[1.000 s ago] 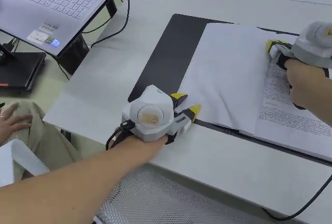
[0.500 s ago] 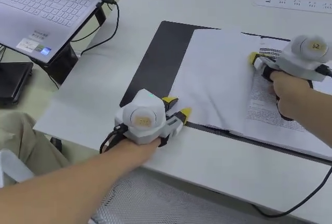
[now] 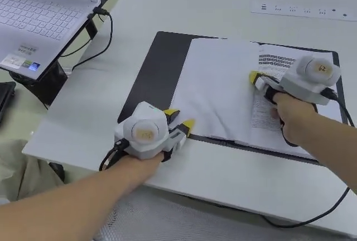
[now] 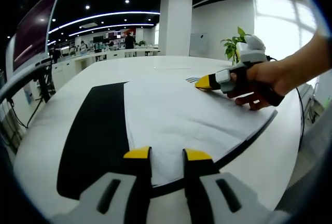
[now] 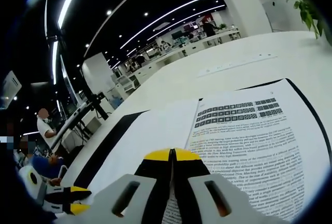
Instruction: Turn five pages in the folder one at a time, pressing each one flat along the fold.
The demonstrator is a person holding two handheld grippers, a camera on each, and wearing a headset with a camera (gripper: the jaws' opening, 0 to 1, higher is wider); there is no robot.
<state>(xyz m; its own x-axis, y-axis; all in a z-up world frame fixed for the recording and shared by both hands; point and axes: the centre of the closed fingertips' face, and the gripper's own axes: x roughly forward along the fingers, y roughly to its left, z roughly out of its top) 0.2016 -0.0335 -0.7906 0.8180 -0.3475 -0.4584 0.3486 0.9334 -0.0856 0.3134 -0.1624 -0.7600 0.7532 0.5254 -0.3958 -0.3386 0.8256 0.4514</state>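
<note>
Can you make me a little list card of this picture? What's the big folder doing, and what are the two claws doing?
folder: open, lying flat on the white table
blank page: white side up, left of the fold
printed page: text showing, right of the fold
left claw: open, at the blank page's near edge
right claw: shut, tips down at the fold between the two pages
also there: laptop and power strip

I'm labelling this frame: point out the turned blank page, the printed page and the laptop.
turned blank page (image 3: 215, 87), head view, middle of its white face.
printed page (image 5: 249, 146), right gripper view, its text block.
laptop (image 3: 39, 12), head view, its keyboard.
</note>
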